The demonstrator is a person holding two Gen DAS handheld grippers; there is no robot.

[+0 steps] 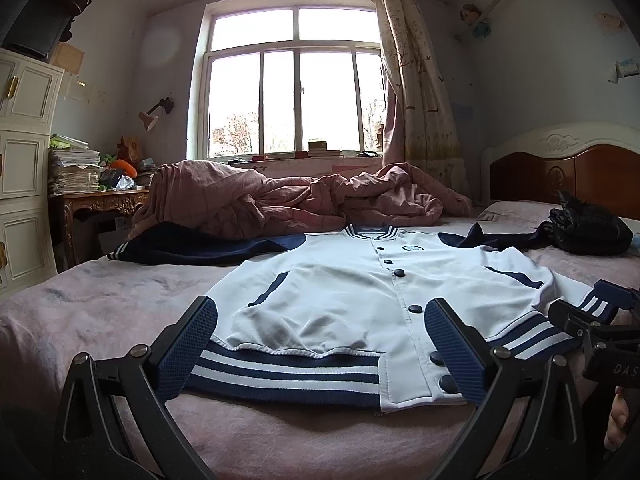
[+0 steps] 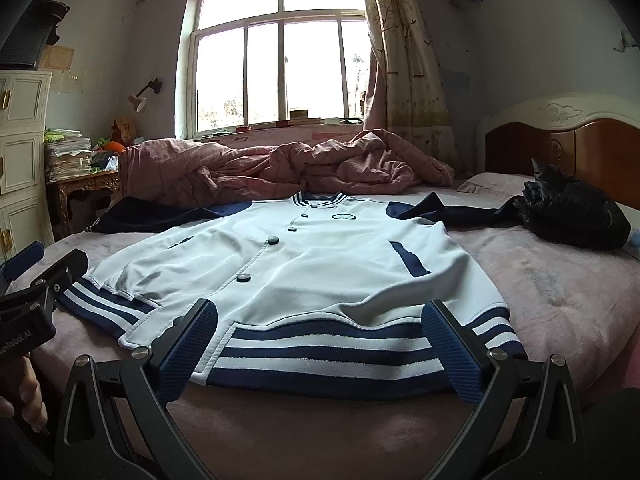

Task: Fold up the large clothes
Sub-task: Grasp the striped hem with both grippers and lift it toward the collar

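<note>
A white baseball jacket [image 1: 344,292] with navy sleeves, dark snap buttons and a navy-and-white striped hem lies face up and flat on the bed, collar toward the window. My left gripper [image 1: 320,320] stands open just above the hem's left half, nothing between its fingers. The jacket [image 2: 320,264] also fills the right wrist view, where my right gripper [image 2: 316,320] stands open over the hem's right half, holding nothing. Both navy sleeves are spread out sideways. Each gripper shows at the edge of the other's view, with a hand behind it.
A crumpled pink quilt [image 1: 296,196] is heaped at the far side under the window. A black padded garment [image 1: 588,228] lies by the wooden headboard [image 1: 580,176] on the right. A white cabinet [image 1: 24,160] and a cluttered desk [image 1: 100,196] stand left of the pink bedsheet [image 1: 100,312].
</note>
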